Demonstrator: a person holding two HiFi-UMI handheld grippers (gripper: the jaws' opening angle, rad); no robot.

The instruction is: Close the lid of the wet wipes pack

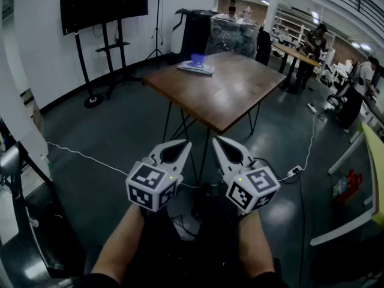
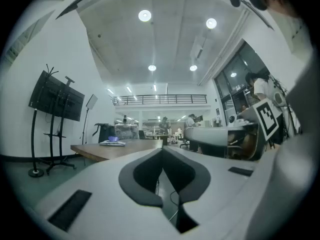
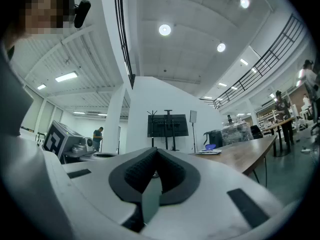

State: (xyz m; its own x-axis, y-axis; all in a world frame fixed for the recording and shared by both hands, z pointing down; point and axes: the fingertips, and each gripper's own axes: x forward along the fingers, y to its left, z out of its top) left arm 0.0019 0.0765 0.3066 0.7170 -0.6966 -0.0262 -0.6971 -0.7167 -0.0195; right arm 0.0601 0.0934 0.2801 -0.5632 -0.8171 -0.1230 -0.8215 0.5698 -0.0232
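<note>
Clerk: First entry?
Checker: The wipes pack (image 1: 195, 66). It lies flat on the desk (image 1: 240, 101) near the far left edge, with a blue part standing up from its top.
Clerk: Second?
Checker: The left gripper (image 1: 183, 147). It is off the desk, in front of the near corner and well apart from the pack. Its fingers (image 2: 142, 179) are closed tip to tip, with nothing between them.
Clerk: Third?
Checker: The right gripper (image 1: 218, 143), just beside the left one. Its fingers (image 3: 135, 176) are closed and empty.
Clerk: Sundries?
Checker: A screen (image 1: 102, 5) on a stand, left of the desk. People stand beyond the desk.
</note>
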